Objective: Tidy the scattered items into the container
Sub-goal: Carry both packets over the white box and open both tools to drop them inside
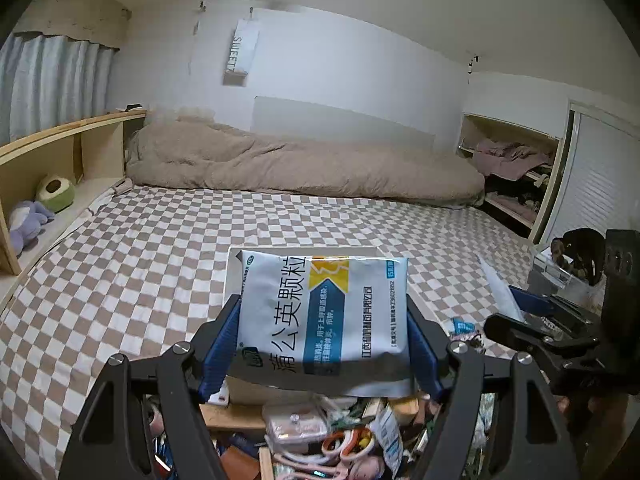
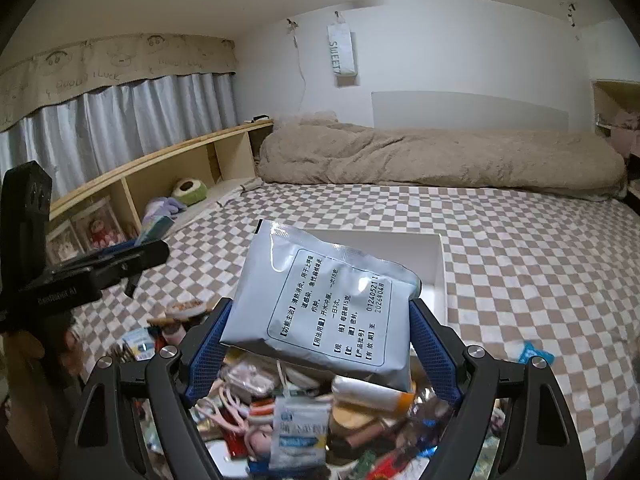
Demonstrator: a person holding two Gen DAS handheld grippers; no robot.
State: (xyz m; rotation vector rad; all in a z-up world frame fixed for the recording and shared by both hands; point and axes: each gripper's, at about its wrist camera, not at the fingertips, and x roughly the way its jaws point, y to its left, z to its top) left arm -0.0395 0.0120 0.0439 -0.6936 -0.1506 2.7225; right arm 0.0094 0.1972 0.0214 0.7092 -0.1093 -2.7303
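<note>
Sachets clamped in both: left hand-held gripper (image 1: pixel 322 344) pinching a blue-and-yellow medicine sachet (image 1: pixel 324 312), right hand-held gripper (image 2: pixel 316 342) pinching a silver medicine sachet (image 2: pixel 320 304). Both raised above scattered items (image 2: pixel 304 416), before white box (image 2: pixel 436 264) on checkered bed (image 1: pixel 140 248).

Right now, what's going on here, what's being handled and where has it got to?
A person is tidying with two handheld grippers over a checkered bed. The left gripper is shut on a white-and-blue medicine sachet; the right gripper is shut on a silver sachet with its printed back showing. Both are held up above a pile of scattered items, with the white box beyond them. Neither sachet is in the box yet.
</note>
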